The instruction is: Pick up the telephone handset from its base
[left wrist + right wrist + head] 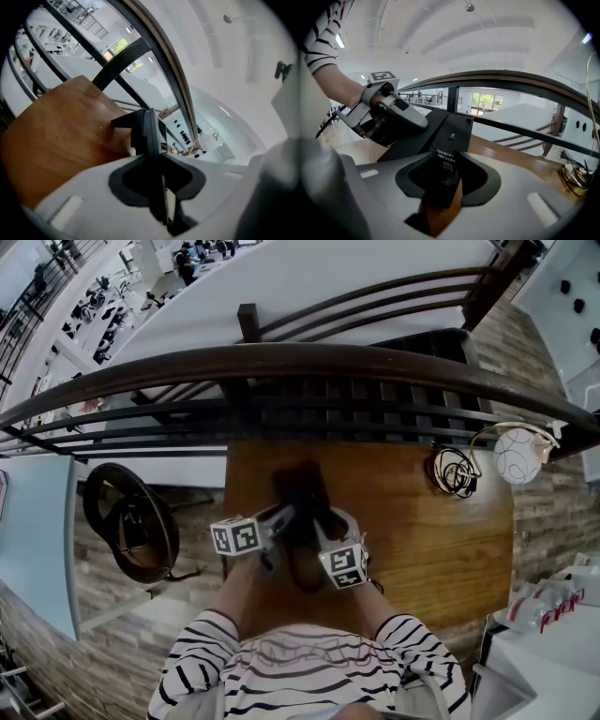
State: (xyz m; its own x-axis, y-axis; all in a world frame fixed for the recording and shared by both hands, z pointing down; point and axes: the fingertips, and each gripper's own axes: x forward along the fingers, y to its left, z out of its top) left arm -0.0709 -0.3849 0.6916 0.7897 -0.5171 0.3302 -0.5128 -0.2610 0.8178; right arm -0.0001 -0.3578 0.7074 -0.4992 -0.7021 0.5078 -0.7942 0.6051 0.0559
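Note:
A black telephone stands in the middle of a wooden table, just in front of me. My left gripper comes at it from the left. In the left gripper view a thin black handset runs straight between the jaws of the left gripper, which are shut on it. My right gripper is at the phone's right side. In the right gripper view the black base, with a small white-print label, sits gripped in the right gripper. The left gripper also shows there, lying over the phone's far side.
A dark curved railing runs along the table's far edge, with a drop to a lower floor behind it. A coiled cable and a white globe lamp sit at the table's far right. A dark round seat stands to the left.

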